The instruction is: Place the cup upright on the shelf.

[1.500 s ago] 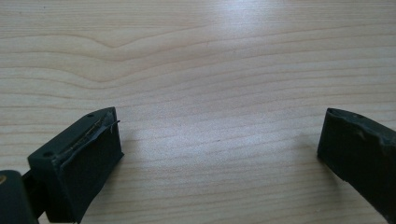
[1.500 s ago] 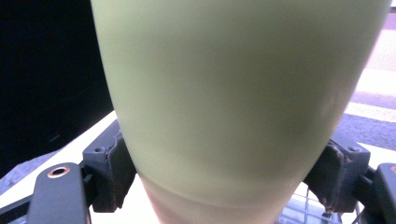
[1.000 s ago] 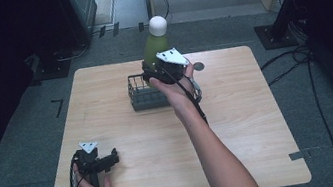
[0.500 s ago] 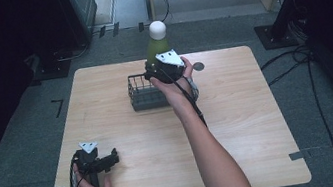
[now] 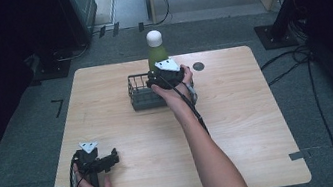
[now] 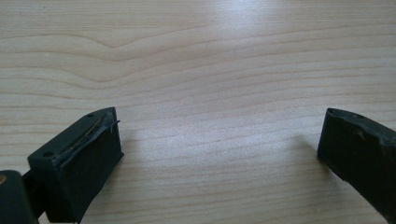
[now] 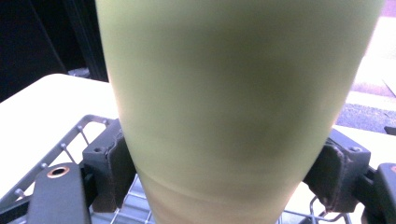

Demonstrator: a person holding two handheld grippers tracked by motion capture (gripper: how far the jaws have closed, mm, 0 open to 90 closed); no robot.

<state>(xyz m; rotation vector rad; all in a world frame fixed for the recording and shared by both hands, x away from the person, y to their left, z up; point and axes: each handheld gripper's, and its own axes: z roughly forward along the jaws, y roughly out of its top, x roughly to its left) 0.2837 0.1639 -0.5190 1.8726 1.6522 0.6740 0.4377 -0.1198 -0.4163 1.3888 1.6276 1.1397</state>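
- High view: the right gripper (image 5: 165, 75) grips a green bottle (image 5: 155, 56) with a white cap (image 5: 154, 37), upright over the right end of the black wire basket (image 5: 143, 93), which sits at the far middle of the wooden table (image 5: 250, 125). Whether the bottle's base is already inside the basket or just above it cannot be told, as the hand covers it. The left gripper (image 5: 98, 161) rests at the near left corner, well apart from the basket.
- Left gripper view: the jaws stand wide apart with bare tabletop (image 6: 210, 70) between them, so this gripper is released and holds nothing.
- Right gripper view: both pads (image 7: 108, 161) press on the bottle's (image 7: 238, 93) lower body, clenched on it. The basket's wire rim (image 7: 70, 140) lies just below and to the left, its grid floor under the bottle.
- Risk, as a judgement: the bottle is tall and held low, so it could tilt in the pads. If its base catches the rim on the way down, it may tip or drag the light basket. Letting go before the base sits flat on the wires could topple it over the low wall.
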